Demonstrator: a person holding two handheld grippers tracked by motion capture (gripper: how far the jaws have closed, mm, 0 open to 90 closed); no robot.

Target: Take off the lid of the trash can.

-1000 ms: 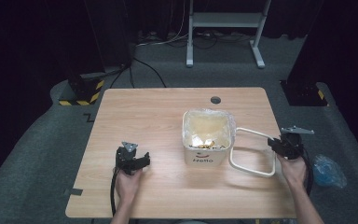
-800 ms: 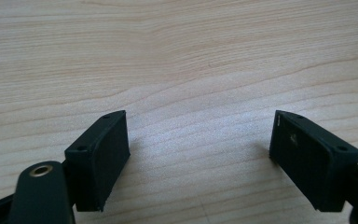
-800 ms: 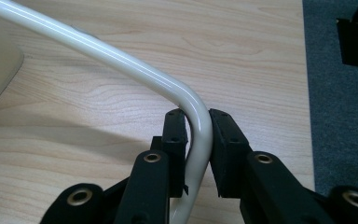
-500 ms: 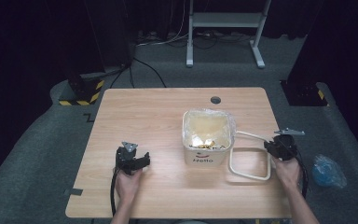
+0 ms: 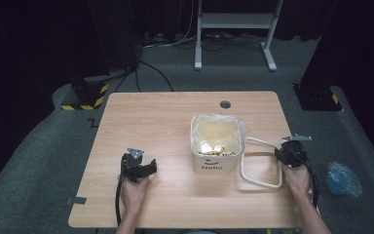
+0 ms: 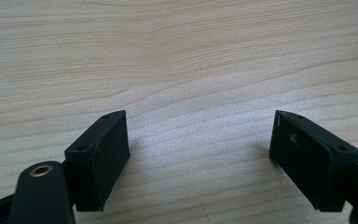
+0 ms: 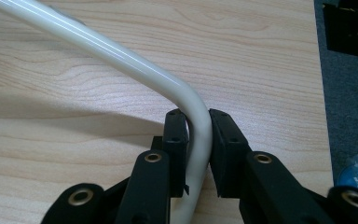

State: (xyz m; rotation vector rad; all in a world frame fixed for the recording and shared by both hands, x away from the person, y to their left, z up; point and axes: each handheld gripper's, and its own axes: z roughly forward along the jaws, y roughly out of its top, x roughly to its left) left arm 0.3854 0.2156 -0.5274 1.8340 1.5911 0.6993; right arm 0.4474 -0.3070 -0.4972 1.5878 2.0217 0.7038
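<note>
- The bucket's point(image 5: 217, 146) contents under the crinkled liner are too small to make out.
- The cream handle point(image 7: 121, 56) runs off the right gripper view's top-left edge.
- The blue thing point(image 5: 342, 178) on the floor is blurred.

The left half of the table point(image 5: 146, 122) is bare wood, open from the near edge up to the far edge. Right of centre the white bucket point(image 5: 216, 144) blocks the way, and its cream handle point(image 5: 260, 168) lies across the lower right, leaving a thin strip of wood along the right edge. A small round hole point(image 5: 225, 104) sits near the top edge.
</note>
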